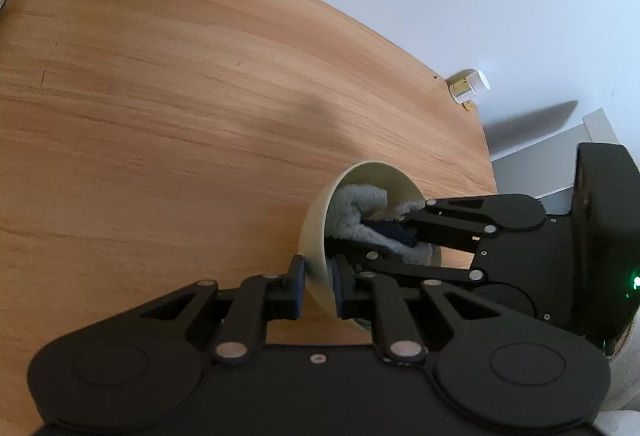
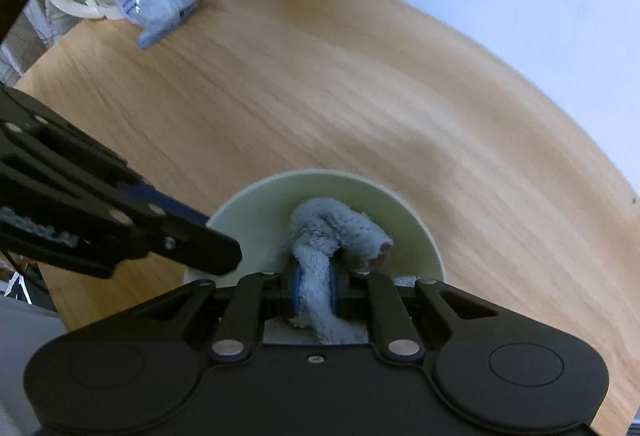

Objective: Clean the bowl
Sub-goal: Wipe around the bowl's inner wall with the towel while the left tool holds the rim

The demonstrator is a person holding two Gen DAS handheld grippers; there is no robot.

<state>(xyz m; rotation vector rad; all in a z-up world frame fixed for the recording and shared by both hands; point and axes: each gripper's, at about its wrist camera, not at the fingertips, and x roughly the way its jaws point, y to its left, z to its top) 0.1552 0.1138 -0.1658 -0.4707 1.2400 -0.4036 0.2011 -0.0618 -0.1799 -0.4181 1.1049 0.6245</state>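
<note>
One table [image 1: 160, 115] of light wood carries the pale bowl [image 1: 320, 232] near its right edge. The left claw [image 1: 318, 286] pinches the bowl's wall, one finger outside, one inside. The right claw [image 2: 314, 294] is pressed together on a grey cloth [image 2: 332, 228], which lies inside the bowl.

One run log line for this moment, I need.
step: wiping | left tool: shut on bowl rim | right tool: shut on cloth, inside bowl | surface: table
</note>
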